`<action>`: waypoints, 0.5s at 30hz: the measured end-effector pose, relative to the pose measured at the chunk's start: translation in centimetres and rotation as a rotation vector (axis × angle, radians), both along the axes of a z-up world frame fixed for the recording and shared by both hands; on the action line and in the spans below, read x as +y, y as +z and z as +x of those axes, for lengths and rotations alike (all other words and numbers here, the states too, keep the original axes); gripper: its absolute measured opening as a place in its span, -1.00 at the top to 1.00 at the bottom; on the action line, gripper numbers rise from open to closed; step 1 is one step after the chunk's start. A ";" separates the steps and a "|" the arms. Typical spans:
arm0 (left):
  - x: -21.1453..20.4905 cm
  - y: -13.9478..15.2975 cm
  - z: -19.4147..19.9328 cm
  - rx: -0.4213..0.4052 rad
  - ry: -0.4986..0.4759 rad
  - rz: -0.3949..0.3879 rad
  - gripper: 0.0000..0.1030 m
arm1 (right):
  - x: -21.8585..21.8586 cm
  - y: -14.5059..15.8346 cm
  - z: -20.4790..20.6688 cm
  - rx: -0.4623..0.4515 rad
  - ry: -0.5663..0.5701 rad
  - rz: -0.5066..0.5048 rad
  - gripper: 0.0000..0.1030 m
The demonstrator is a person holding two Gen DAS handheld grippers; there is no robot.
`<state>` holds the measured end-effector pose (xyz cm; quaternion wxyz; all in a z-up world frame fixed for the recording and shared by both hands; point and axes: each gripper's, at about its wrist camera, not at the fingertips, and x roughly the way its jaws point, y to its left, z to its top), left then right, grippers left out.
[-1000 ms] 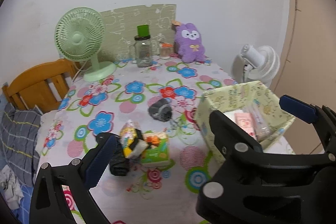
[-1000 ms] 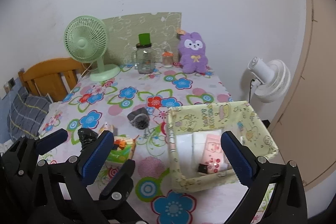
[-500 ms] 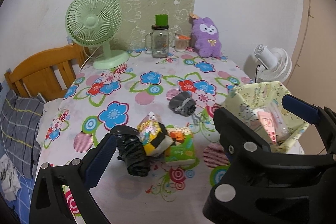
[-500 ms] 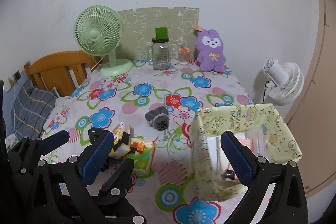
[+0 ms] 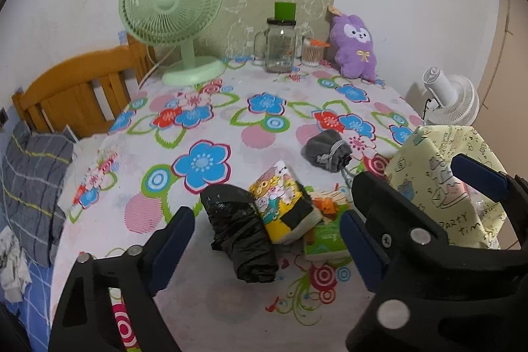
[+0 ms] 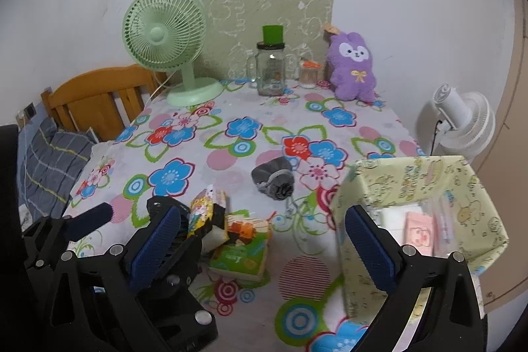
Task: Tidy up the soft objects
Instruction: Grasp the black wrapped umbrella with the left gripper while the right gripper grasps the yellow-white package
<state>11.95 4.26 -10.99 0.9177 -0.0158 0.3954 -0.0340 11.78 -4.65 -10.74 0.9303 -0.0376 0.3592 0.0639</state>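
Observation:
On the flowered table a black plastic bag (image 5: 242,236), a yellow cartoon tissue pack (image 5: 283,207) and a green tissue pack (image 5: 325,238) lie together near the front; the packs also show in the right wrist view (image 6: 206,213) (image 6: 241,254). A grey pouch (image 5: 326,149) (image 6: 274,178) lies behind them. A yellow fabric basket (image 5: 439,187) (image 6: 409,180) at the right holds a pink pack (image 6: 419,233). My left gripper (image 5: 264,249) is open, just before the bag. My right gripper (image 6: 260,249) is open, its right finger (image 6: 369,248) at the basket's wall.
At the back stand a green fan (image 5: 171,9), a glass jar (image 5: 280,45), a small jar (image 5: 312,51) and a purple plush rabbit (image 5: 354,47). A wooden chair (image 5: 76,94) stands left of the table, a white fan (image 5: 448,98) to the right.
Both grippers have moved forward and lower toward the pile of packs; the items look larger and the basket has slid to the right edge of view. Both stay open.

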 end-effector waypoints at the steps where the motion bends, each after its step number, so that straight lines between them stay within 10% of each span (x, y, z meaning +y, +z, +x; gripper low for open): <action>1: 0.3 -0.3 0.2 0.010 0.003 -0.011 -0.69 | 0.3 -0.3 0.3 0.005 0.005 -0.003 -0.95; 15: 2.9 -3.3 2.6 0.090 0.056 0.006 -0.35 | 3.0 -3.5 3.4 0.088 0.063 -0.004 -0.81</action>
